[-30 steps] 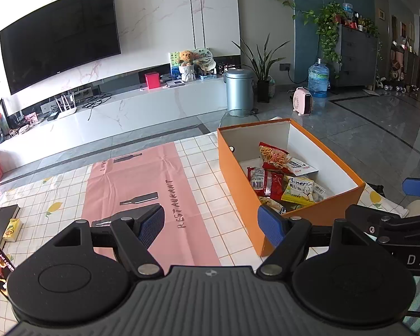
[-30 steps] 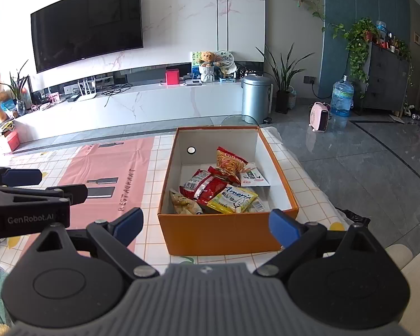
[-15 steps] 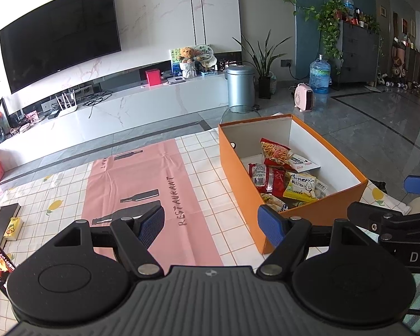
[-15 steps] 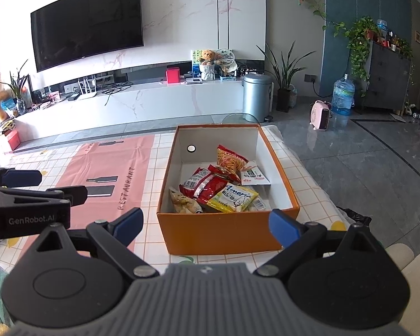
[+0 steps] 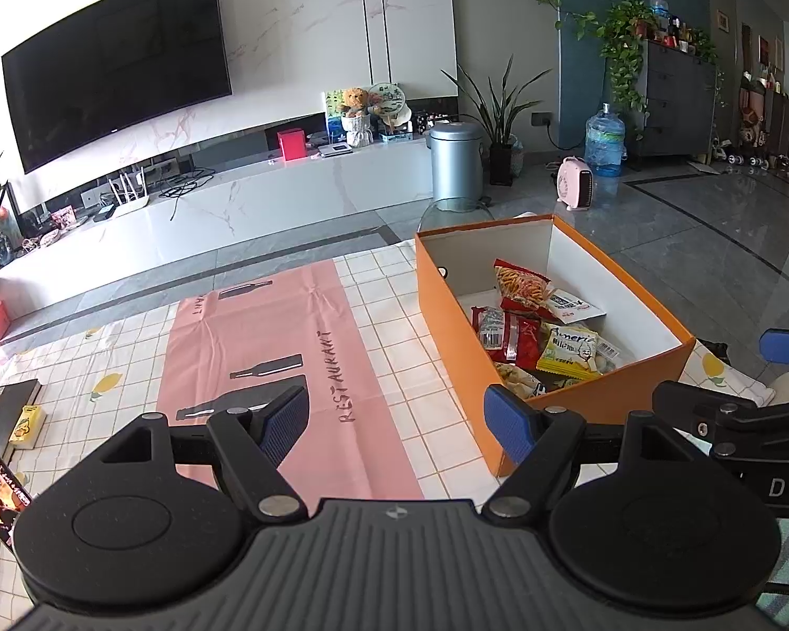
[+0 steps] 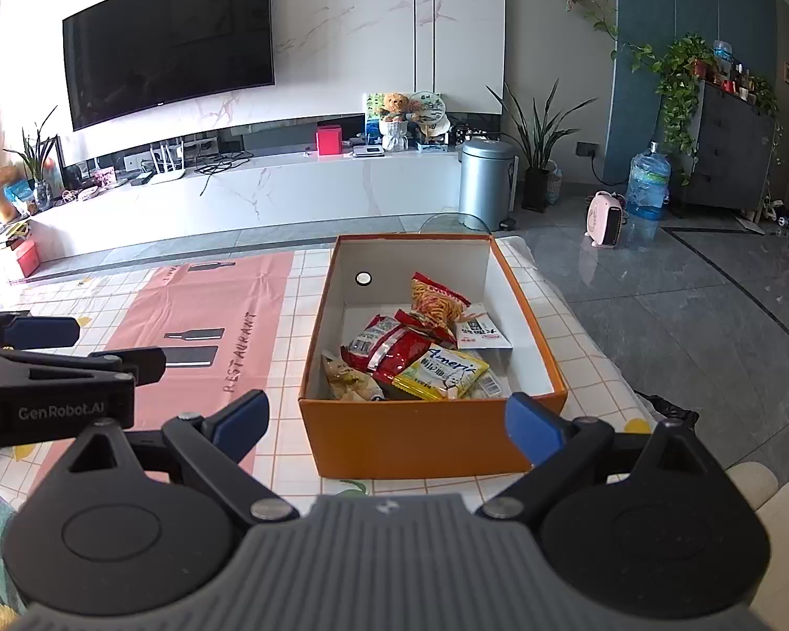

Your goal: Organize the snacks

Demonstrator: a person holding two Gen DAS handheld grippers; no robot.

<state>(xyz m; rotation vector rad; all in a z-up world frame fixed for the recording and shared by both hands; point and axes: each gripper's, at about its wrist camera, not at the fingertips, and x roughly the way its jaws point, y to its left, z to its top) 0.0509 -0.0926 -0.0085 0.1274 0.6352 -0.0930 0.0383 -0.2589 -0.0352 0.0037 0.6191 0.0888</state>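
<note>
Your right gripper (image 6: 386,423) hangs wide apart before the orange box (image 6: 421,441), holding perhaps 5 snack packets (image 6: 421,355).

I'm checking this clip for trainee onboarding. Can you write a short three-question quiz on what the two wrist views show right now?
1. True or false: the orange box has its lid on.
2. Which packet lies nearest the box's front wall? A) the yellow packet B) the noodle-print packet
3. Fill in: the left gripper and right gripper are both ____ and hold nothing.

Key:
1. False; the box is open-topped, with snacks visible inside.
2. A
3. open
</note>
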